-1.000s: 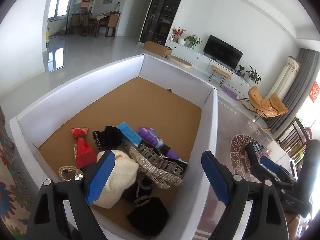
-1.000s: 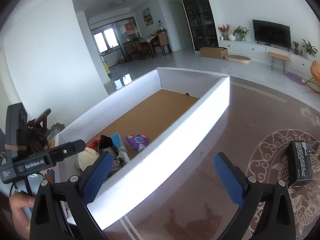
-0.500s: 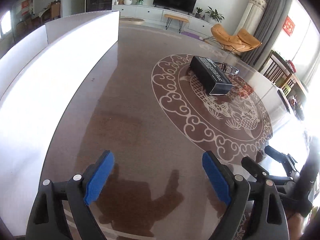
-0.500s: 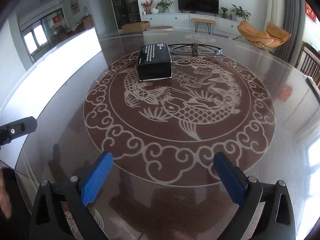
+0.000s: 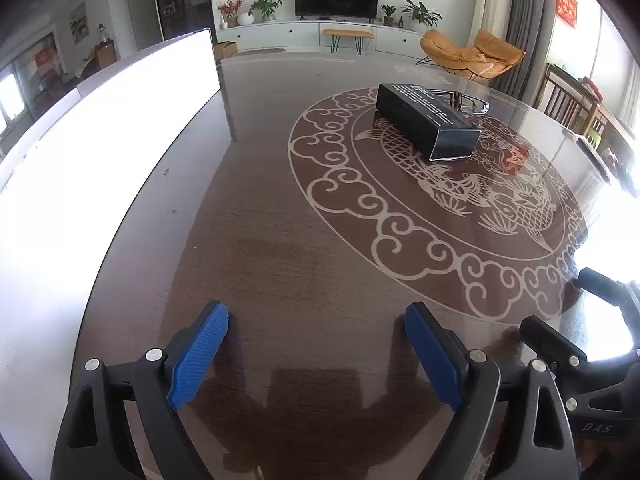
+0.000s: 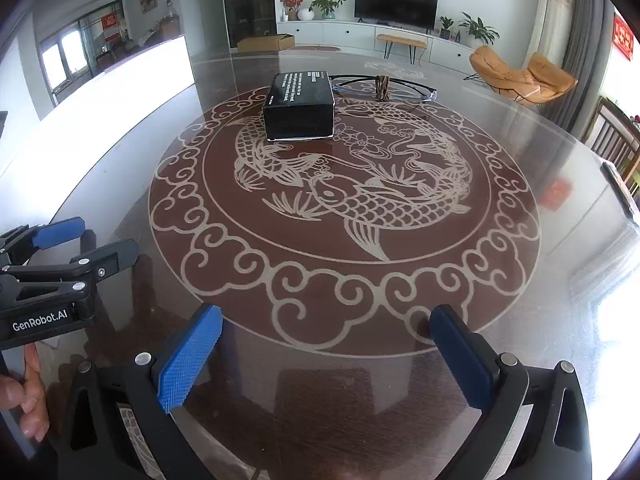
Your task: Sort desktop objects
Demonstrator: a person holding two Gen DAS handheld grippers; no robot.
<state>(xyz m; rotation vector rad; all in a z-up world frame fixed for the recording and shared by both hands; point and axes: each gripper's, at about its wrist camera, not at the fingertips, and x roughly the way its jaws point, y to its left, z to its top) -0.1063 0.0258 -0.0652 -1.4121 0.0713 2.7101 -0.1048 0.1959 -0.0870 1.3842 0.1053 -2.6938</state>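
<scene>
Right wrist view: swung off the white bin (image 6: pixel 120 92) onto the glass table (image 6: pixel 560 288), both grippers (image 6: pixel 326 354) (image 5: pixel 316 354) spread wide and empty, black box (image 6: pixel 298 106) and glasses (image 6: pixel 384 86) far ahead of fingertips, awaiting sorting.

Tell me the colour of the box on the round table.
The box is black with small white lettering on top; the right wrist view shows it best.
</scene>
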